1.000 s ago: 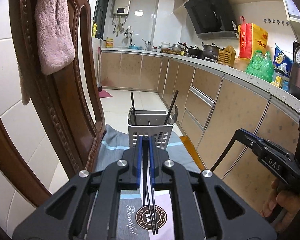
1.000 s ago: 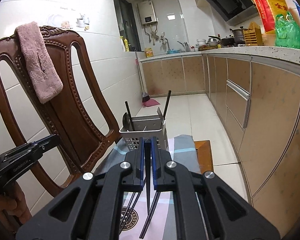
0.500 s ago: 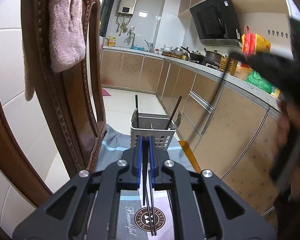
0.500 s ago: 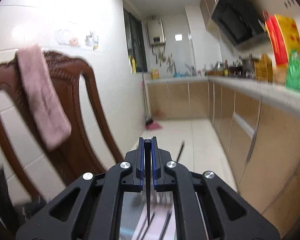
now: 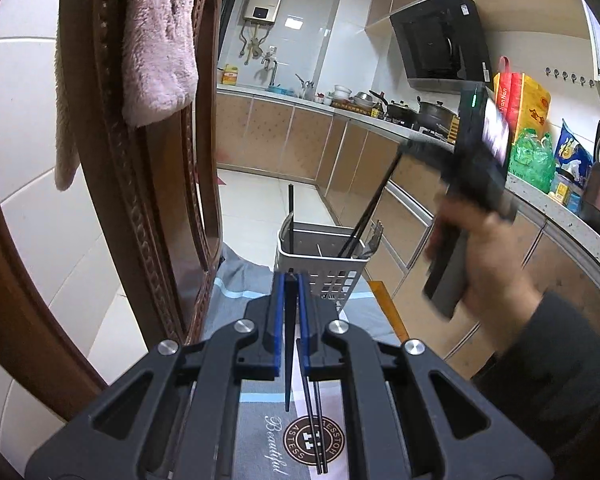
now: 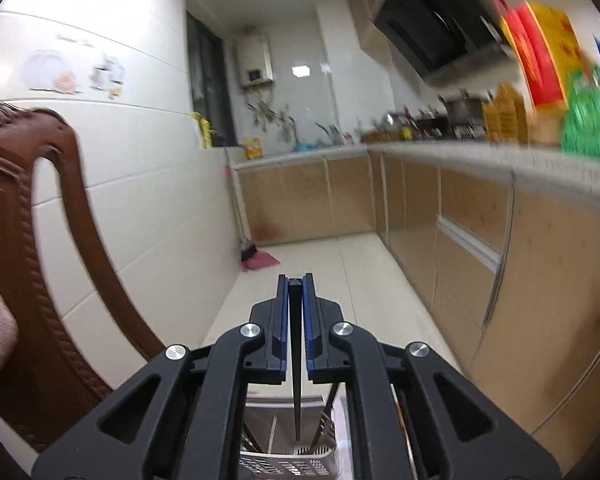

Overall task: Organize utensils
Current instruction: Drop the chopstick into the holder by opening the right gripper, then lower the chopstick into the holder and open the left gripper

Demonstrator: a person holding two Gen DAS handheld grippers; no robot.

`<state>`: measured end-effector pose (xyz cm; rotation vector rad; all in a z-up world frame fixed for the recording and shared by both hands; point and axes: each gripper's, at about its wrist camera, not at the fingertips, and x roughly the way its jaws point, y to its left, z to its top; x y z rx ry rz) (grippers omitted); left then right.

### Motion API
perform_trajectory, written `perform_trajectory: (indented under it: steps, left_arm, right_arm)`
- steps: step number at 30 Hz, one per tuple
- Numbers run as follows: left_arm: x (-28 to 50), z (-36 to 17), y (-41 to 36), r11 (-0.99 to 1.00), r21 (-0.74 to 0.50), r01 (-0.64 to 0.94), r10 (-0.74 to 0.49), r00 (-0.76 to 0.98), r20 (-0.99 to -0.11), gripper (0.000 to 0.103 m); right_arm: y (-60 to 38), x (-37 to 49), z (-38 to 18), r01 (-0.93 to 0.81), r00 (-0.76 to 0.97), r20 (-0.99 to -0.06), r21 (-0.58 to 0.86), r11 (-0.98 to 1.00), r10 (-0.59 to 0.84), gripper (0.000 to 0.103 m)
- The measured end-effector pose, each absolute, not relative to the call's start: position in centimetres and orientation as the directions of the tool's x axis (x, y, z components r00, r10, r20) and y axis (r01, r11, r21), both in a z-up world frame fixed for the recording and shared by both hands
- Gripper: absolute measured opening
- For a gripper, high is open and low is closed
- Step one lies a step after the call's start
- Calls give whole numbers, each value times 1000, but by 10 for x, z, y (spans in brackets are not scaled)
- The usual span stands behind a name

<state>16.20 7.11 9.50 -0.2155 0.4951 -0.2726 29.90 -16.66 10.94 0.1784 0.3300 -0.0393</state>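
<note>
over the white caddy (image 6: 288, 456) now, the right gripper (image 6: 296, 308) has swung up, fingers pinching a black chopstick (image 6: 297, 392) tip-down above a slot; left gripper (image 5: 291, 312) still clamps another chopstick (image 5: 288, 360) over the mat's loose pair (image 5: 316, 432).

Glossy carved wood chair (image 5: 112, 184), fluffy cloth towel (image 5: 156, 40), seemingly plastic caddy (image 5: 320, 268)
</note>
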Motion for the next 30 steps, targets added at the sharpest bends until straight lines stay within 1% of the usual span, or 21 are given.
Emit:
perform_trajectory:
  steps: [4,6,9,10,11,12,13,14,15,16,17,19,22,23,25,27,30]
  left_arm:
    - [163,94,70,941,-271,200,-306,846,-438,7]
    - [162,94,68,942,-271,199,-305,846,-438,7]
    - [163,92,68,942,-272,195,-302,846,-439,7]
    - [164,92,67,943,-272,192,-299,847,-440,7]
    - [164,91,68,943,-272,189,-297,847,-440,7]
    - [164,91,68,943,-274,186,-295,849,-438,7]
    - [165,92,69,943,-276,185,-295,850,-436,7]
    - [164,92,69,942,-281,185,-296,851,-434,7]
    - [164,94,69,939,-289,186,-301,852,-428,7]
    - [164,97,71,937,-297,185,-303,854,-423,7]
    - [166,102,71,932,-311,187,-309,856,-414,7]
    - [168,117,72,923,-333,190,-316,869,-380,7]
    - [178,146,70,915,-361,179,-301,898,-320,7]
    - [186,160,70,913,-372,170,-288,913,-289,8]
    - [202,179,69,902,-400,161,-279,925,-258,7]
    - [224,194,68,891,-433,139,-261,936,-237,8]
    - [261,199,67,871,-479,109,-253,936,-246,8]
  right_arm:
    - [-185,302,71,83,924,-382,253,964,21,7]
    - [-190,298,61,64,911,-408,282,957,59,11]
    - [-193,276,61,11,911,-398,287,958,108,21]
    - [-197,261,65,-12,916,-380,295,955,129,28]
    - [-198,243,68,-28,922,-360,304,952,142,39]
    - [-203,222,72,-41,930,-333,318,947,153,46]
    - [-210,199,75,-50,937,-310,335,941,160,61]
    - [-216,179,77,-55,943,-289,350,935,164,72]
    - [-222,158,76,-61,950,-263,368,928,166,76]
    - [-231,130,71,-58,959,-233,386,921,159,82]
    - [-236,114,67,-49,964,-223,397,917,148,85]
    - [-252,85,53,-15,966,-227,436,900,126,86]
    - [-270,73,38,30,957,-267,483,875,114,86]
    - [-273,74,36,36,954,-277,483,875,114,86]
    - [-276,76,36,46,954,-283,469,882,100,86]
    - [-279,76,37,57,955,-286,453,890,84,86]
    - [-287,78,30,61,951,-294,471,880,91,86]
